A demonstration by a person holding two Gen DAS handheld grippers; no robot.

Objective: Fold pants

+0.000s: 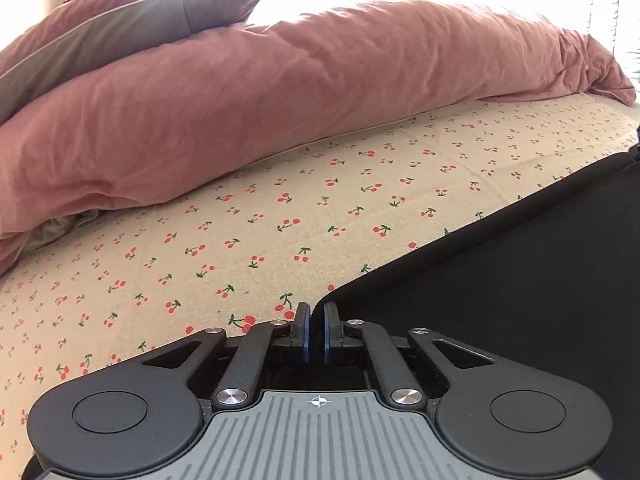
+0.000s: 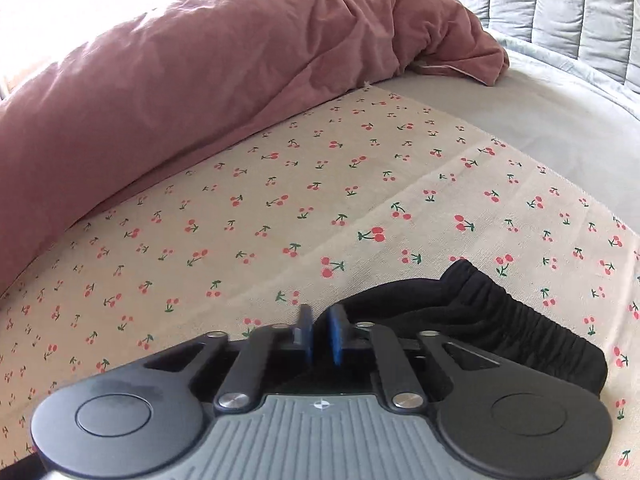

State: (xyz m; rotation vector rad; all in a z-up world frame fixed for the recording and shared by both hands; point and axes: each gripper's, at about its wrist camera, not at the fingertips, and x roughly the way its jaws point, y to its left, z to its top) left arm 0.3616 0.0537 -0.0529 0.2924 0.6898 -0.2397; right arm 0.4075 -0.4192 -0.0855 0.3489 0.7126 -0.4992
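my left tongs [image 1: 317, 320] and right tongs [image 2: 321, 322] both nearly closed, gripping nothing visible. black pants [image 1: 520, 280] lie on the cherry-print sheet [image 1: 240, 220], elastic waistband [image 2: 520, 316] beside the right tongs.

No words, brands or numbers are showing anywhere. The only sign is appearing on each claw's grey ribbed plate: a small white circle with a cross, on the left claw [image 1: 319, 401] and on the right claw [image 2: 321, 404].
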